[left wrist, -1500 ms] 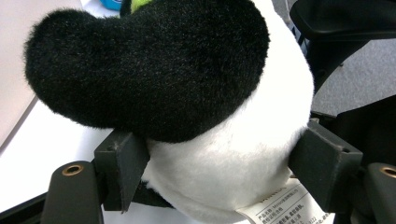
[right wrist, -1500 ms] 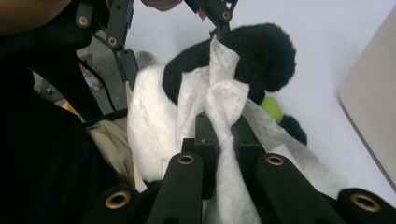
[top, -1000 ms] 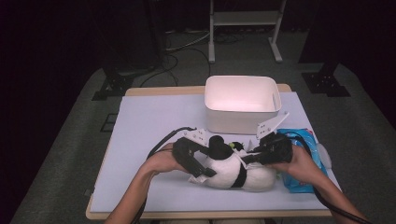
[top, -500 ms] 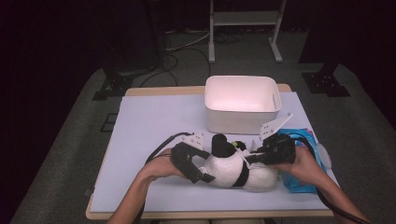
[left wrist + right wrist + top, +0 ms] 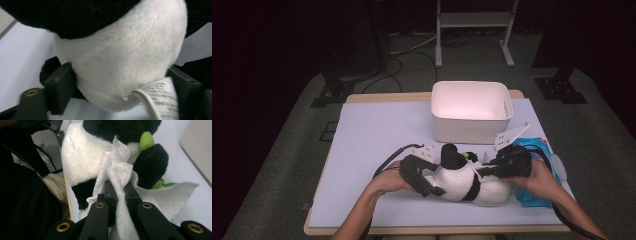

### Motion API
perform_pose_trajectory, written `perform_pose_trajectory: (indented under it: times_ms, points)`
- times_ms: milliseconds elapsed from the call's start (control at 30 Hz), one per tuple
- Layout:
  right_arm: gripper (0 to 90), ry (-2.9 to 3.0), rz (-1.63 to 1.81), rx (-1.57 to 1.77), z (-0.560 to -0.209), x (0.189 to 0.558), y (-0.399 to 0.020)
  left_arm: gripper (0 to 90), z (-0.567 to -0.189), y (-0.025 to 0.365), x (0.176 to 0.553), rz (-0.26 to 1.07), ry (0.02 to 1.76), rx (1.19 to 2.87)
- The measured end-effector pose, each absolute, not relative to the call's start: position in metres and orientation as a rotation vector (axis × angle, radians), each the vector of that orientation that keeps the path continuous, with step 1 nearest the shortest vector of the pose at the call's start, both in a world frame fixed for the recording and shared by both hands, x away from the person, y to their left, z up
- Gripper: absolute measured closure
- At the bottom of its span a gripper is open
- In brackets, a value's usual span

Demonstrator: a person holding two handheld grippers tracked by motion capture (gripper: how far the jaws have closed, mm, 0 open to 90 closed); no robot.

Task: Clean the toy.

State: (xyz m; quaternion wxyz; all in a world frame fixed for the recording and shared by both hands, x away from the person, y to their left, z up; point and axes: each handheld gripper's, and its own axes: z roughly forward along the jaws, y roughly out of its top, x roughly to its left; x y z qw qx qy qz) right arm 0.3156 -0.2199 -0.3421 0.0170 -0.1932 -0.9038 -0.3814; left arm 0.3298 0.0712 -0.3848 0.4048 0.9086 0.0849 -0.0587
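A black-and-white plush panda [image 5: 462, 182] lies on its side near the table's front edge. My left gripper [image 5: 432, 187] clamps its left end. In the left gripper view the two jaws press on either side of the white plush body [image 5: 125, 57], and a printed label [image 5: 160, 100] hangs by the right jaw. My right gripper [image 5: 489, 171] comes in from the right over the panda's head. It is shut on a crumpled white wipe [image 5: 117, 175] that touches the panda's white fur beside a black ear [image 5: 150, 165] and a green bit [image 5: 146, 140].
A white rectangular tub [image 5: 467, 132] stands just behind the panda, at the back middle of the pale table [image 5: 372, 135]. A blue packet [image 5: 537, 150] lies under the right hand at the table's right edge. Cables trail from both grippers.
The left gripper and the panda's end in it have shifted slightly toward the near edge. The right gripper with the wipe has stayed almost in place on the panda's head.
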Motion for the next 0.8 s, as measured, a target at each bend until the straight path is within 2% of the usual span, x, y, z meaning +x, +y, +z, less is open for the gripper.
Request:
perform_pose_trajectory:
  times_ms: [133,333,800]
  points:
    - [83.6,-2.799,-1.206,-0.611,-0.342,0.316,-0.221,27.0,-0.379,0.072,0.331,-0.122,0.215,2.285]
    - [83.6,-2.766,-1.287,-0.625,-0.339,0.318,-0.225,29.9,-0.366,0.075,0.334,-0.094,0.216,2.279]
    - [83.7,-2.690,-1.398,-0.609,-0.337,0.325,-0.215,30.6,-0.335,0.093,0.336,-0.025,0.223,2.286]
